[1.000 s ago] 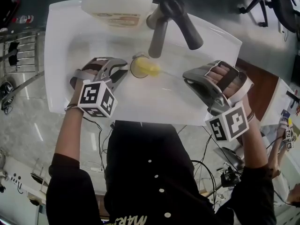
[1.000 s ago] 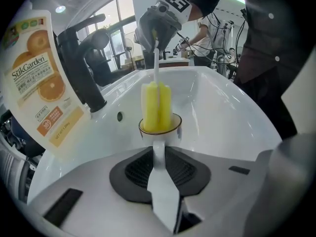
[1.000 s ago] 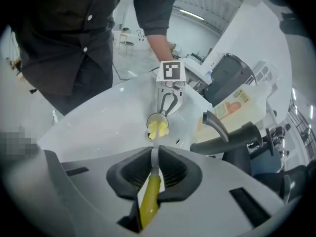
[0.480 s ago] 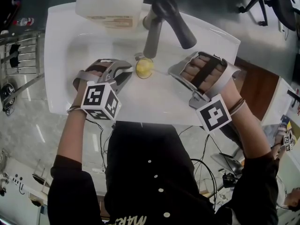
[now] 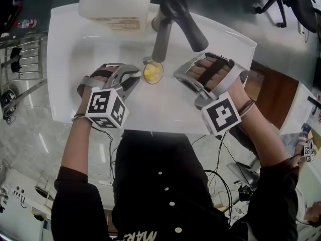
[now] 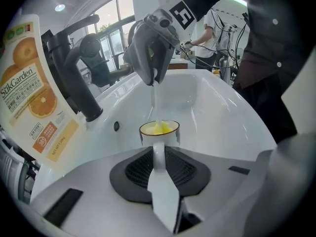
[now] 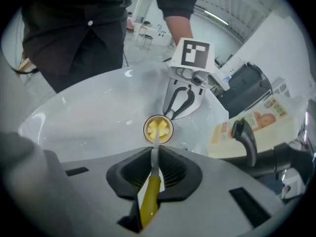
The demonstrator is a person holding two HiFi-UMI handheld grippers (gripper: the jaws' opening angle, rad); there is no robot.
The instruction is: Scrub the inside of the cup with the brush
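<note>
Yellow brush (image 7: 158, 129) head sits inside the cup (image 6: 159, 129), straight ahead of the right gripper (image 7: 154, 157) pinching its stem; left gripper (image 6: 159, 154) clamps the cup's handle; scrubbing seems barely begun, most strokes left

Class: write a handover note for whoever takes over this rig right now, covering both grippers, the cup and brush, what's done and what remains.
Left gripper: shut on the handle of the cup, which is in the white sink.
Right gripper: shut on the yellow handle of the brush.
Done: the brush's yellow head is inside the cup.
Left: scrub the walls and bottom, then lift the brush out. How clean the cup is cannot be told.
</note>
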